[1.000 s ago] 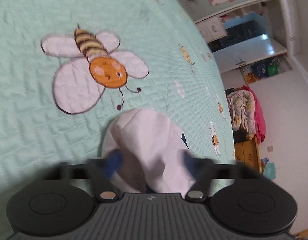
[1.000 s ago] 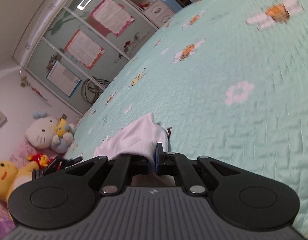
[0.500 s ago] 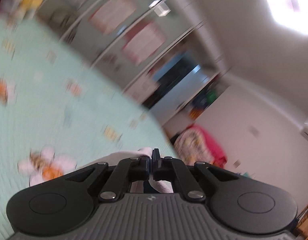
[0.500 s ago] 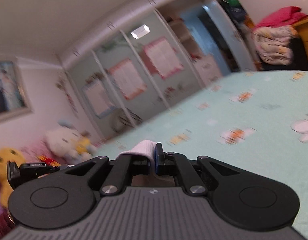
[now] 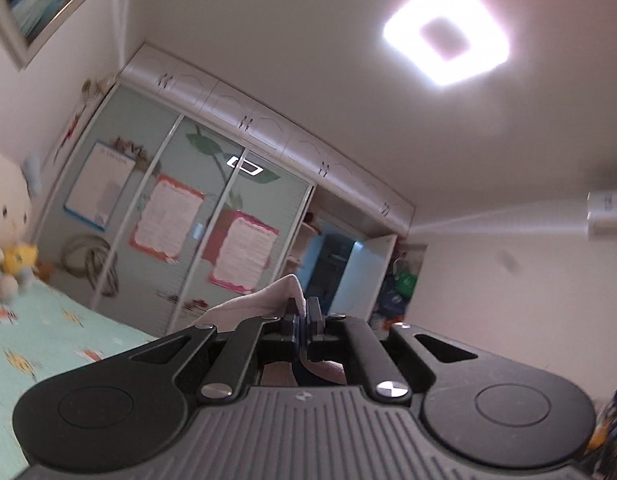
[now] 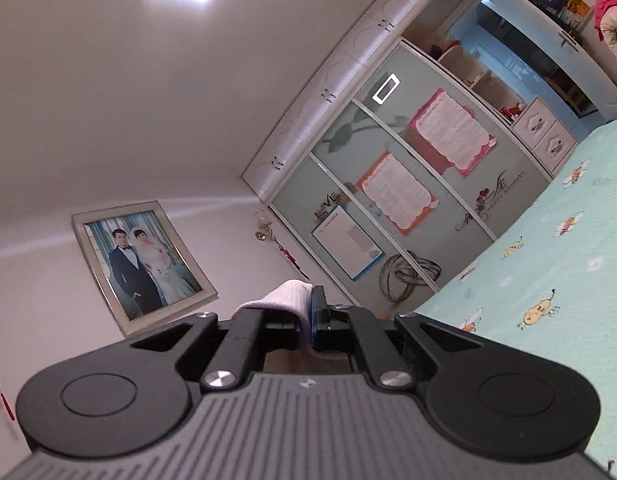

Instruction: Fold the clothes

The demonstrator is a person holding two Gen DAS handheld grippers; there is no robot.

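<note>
Left claw: left gripper [image 5: 305,322] has its jaws pressed together on a pinch of white garment [image 5: 264,300], which bunches over the left finger and runs down out of sight between the fingers
Right claw: right gripper [image 6: 310,318] is likewise clamped on a fold of the same white cloth, ribbed here, humped over its left finger
Where the garment lies: right at both sets of fingertips, gripped; the rest hangs below the cameras and cannot be seen
Which way from the claws: straight down and back toward the person, judging by the cloth slipping under each gripper body
Long axis: cannot be told, since only the two pinched bits show
Nearer hand: neither, as both hold it
Pose, left: tilted steeply upward, facing the ceiling lamp [image 5: 446,34] and wardrobe [image 5: 180,216], with the bedspread [image 5: 36,332] low at the left edge
Pose, right: also raised and rolled, with the bedspread running along the right edge
Stage, as a judgement: garment lifted clear of the bed by two held points; whether to shake it flat or carry a fold over is not settled
</note>
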